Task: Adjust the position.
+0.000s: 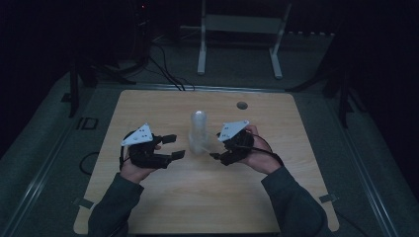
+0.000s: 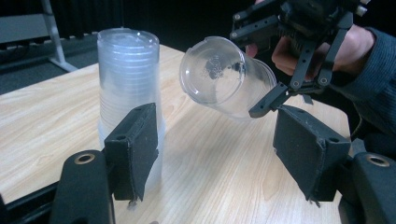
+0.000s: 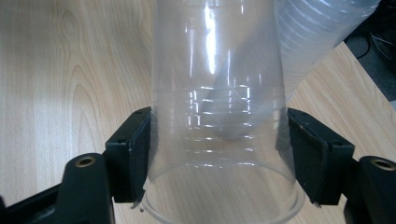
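A tall stack of clear plastic cups [image 1: 198, 132] stands upright at the middle of the wooden table [image 1: 148, 103]. My right gripper [image 3: 219, 158] is shut on a single clear cup [image 3: 219, 116], its pads pressing both sides near the rim. In the left gripper view that cup [image 2: 224, 77] lies tilted on its side in the air, base facing the camera, to the right of the stack [image 2: 128, 79]. My left gripper [image 2: 215, 149] is open and holds nothing; its left pad [image 2: 135, 149] sits just in front of the stack's lower part.
A white metal stand [image 1: 242, 29] and cables [image 1: 168, 74] are on the floor beyond the table. A small round hole [image 1: 241, 105] lies in the tabletop behind the stack. The person's sleeves come in from the bottom edge.
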